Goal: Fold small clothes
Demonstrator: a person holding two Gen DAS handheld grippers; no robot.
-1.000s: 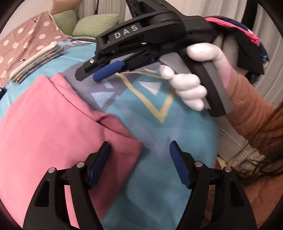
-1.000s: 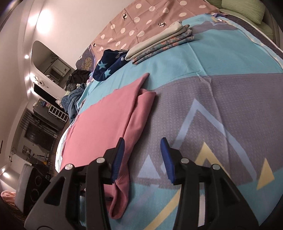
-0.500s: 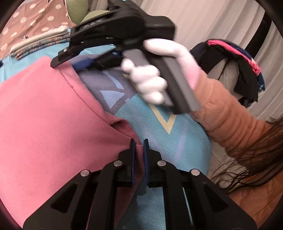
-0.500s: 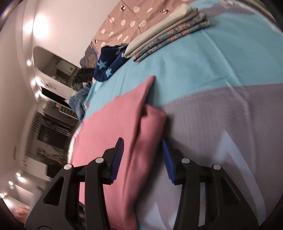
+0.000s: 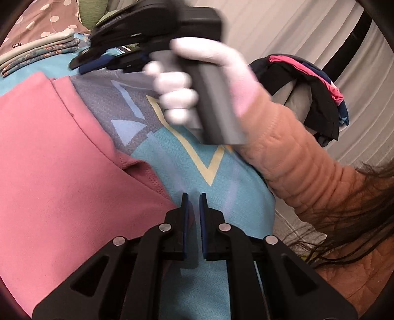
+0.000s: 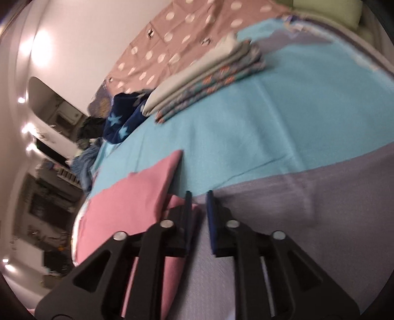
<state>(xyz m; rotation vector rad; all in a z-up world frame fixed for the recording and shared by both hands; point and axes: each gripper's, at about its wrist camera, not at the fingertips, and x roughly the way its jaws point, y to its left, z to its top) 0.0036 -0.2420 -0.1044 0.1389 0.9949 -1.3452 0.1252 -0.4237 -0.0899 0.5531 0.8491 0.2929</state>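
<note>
A pink garment [image 5: 56,157] lies flat on the patterned blue bedspread [image 5: 216,192]; it also shows in the right wrist view [image 6: 133,199]. My left gripper [image 5: 193,204] is shut on the near corner of the pink garment, pink cloth between its pads. My right gripper [image 6: 199,204] is nearly closed on the garment's far edge, a fold of pink cloth between its pads. From the left wrist view the right gripper [image 5: 98,62] sits low over the far corner, held by a white-gloved hand [image 5: 194,81].
A stack of folded clothes [image 6: 204,76] lies at the far side of the bed, with a dark blue star-print garment [image 6: 123,120] beside it. A pile of dark and pink clothes [image 5: 307,88] rests on a chair to the right. Green pillows [image 6: 332,12] sit at the bedhead.
Both grippers went from open to closed on the pink garment's edge: the left closed first on the near corner, the right moved forward to the far corner and closed.
</note>
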